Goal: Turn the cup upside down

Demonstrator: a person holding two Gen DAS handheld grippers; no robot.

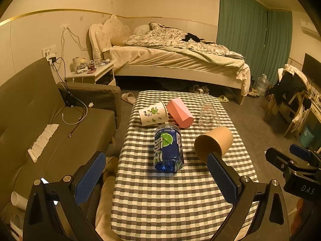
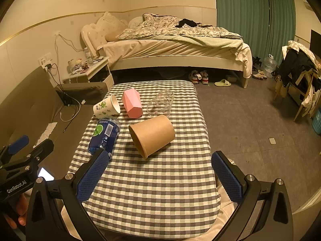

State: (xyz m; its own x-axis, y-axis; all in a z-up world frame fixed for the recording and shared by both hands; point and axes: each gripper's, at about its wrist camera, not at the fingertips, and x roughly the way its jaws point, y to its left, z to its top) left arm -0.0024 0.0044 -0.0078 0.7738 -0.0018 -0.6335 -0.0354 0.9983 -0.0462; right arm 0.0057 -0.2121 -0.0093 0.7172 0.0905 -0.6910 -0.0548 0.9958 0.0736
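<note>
- While several cups lie on the checked tablecloth (image 2: 152, 190), the brown paper cup (image 2: 152, 136) is the nearest to both grippers; it rests on its side, open mouth toward the cameras, just right of the blue bottle (image 2: 104, 136).
- Beyond the brown paper cup lie a clear plastic cup (image 2: 160, 106) and a pink box (image 2: 131, 105); a white printed paper cup (image 2: 106, 106) lies farther left of the box, also tipped over.
- Judging by its look, the brown paper cup is light, thin-walled and easily crushed, with a matte surface that should grip well against the textured blue pads (image 2: 92, 174); being round, it may roll when nudged.
- A sensible hold, I judge, is across the side wall near mid-height, squeezing gently; pinching the rim would likely deform it.
- The right gripper (image 2: 160, 176) hovers near the table's front edge with its jaws spread wide and nothing between them, the brown paper cup just ahead.
- The left gripper (image 1: 158, 178) is likewise spread apart and empty, aimed more at the blue bottle (image 1: 168, 148), the brown paper cup (image 1: 214, 142) showing behind its right finger.
</note>
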